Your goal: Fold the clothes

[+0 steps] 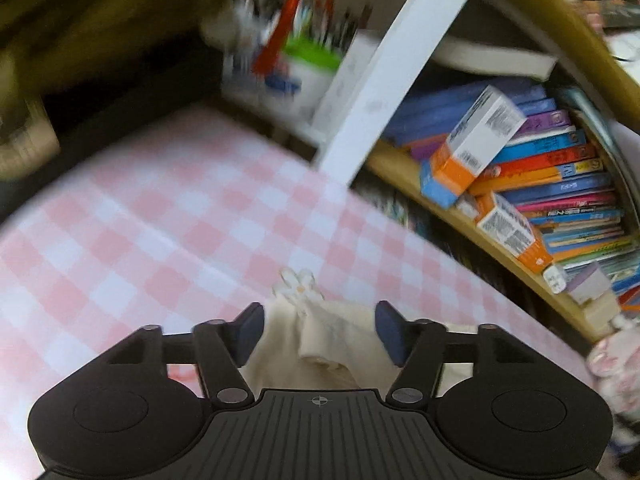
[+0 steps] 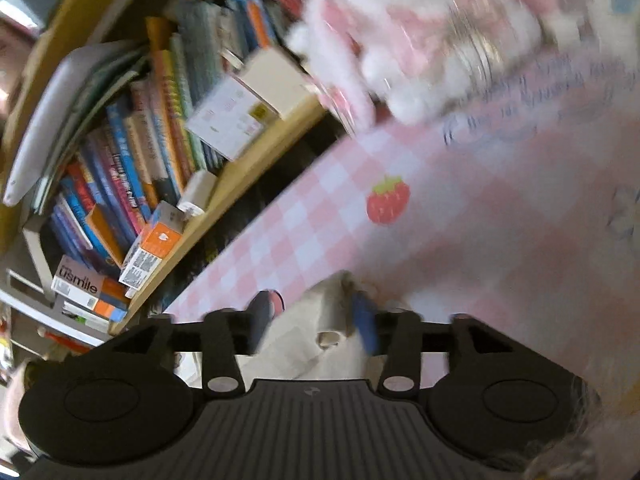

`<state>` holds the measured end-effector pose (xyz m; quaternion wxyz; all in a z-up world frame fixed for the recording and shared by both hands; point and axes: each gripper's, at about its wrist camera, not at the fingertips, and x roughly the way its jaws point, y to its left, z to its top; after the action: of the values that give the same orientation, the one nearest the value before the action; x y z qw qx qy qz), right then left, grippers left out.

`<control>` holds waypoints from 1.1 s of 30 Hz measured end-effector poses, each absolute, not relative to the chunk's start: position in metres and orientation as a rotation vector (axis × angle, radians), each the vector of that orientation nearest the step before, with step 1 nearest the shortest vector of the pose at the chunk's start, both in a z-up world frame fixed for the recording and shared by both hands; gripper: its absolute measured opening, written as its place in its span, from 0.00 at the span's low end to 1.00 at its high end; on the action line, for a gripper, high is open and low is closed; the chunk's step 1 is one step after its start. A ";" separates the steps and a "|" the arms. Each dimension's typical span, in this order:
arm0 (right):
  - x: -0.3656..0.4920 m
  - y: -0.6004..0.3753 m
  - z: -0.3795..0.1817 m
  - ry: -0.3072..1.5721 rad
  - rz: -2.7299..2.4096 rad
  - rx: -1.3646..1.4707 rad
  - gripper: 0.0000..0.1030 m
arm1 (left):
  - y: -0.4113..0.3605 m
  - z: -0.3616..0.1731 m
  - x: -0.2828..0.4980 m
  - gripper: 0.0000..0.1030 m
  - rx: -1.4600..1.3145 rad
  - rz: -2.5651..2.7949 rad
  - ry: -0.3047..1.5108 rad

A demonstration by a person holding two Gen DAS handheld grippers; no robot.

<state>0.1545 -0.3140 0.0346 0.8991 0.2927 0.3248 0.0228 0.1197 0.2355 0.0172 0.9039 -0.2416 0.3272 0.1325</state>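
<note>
Cream garment (image 1: 320, 344) located at lower centre of the left wrist frame, between the fingers of the left gripper (image 1: 320, 330), on the pink checked tablecloth (image 1: 160, 220). Fingers spread wide; dark pads clear of the cloth on both sides, no grip visible. Frilled edge with a small flower trim pointing toward frame centre. Blurred pen holder (image 1: 304, 60) at upper centre, bookshelf (image 1: 540, 184) along the right edge.

Same cream garment (image 2: 316, 344) at lower centre of the right wrist frame, between the fingers of the right gripper (image 2: 316, 322). Fingers set narrower than on the left, close against the cloth; blur prevents telling whether the fabric is pinched. Books at left of frame, strawberry print (image 2: 387, 200) at centre, fluffy pink-and-white toy (image 2: 400, 40) at upper right.

Step in hand, as a judgement: either closing in to grasp an edge for a fold, or letting go after laying one. Extent of folding not determinable: most of the garment hidden under the gripper bodies.

Pose: both grippers low over the table, tilted forward and down, fingers straddling the cloth. Strong blur in both views suggestive of motion.
</note>
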 end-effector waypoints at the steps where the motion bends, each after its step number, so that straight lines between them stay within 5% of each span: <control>1: 0.152 -0.312 0.038 0.662 0.046 0.571 0.54 | 0.229 0.024 0.113 0.60 -0.463 0.276 0.657; 6: 0.141 -0.296 0.051 0.618 0.048 0.402 0.54 | 0.167 0.034 0.100 0.56 -0.300 0.113 0.659; 9: 0.134 -0.271 0.038 0.643 0.084 0.307 0.54 | 0.115 0.022 0.104 0.45 -0.207 -0.010 0.703; 17: 0.116 -0.203 0.002 0.703 0.180 0.052 0.53 | 0.022 0.001 0.131 0.42 -0.042 -0.202 0.764; 25: 0.101 -0.181 -0.016 0.676 0.238 -0.068 0.59 | 0.006 -0.016 0.186 0.36 0.063 -0.156 0.892; 33: 0.098 -0.186 -0.018 0.658 0.275 -0.072 0.61 | 0.052 0.039 0.281 0.36 0.004 0.057 0.800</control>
<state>0.0980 -0.1860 -0.0177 0.9364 -0.0354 0.3221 0.1348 0.2805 0.0517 0.0393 0.9206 0.0019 0.3896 0.0275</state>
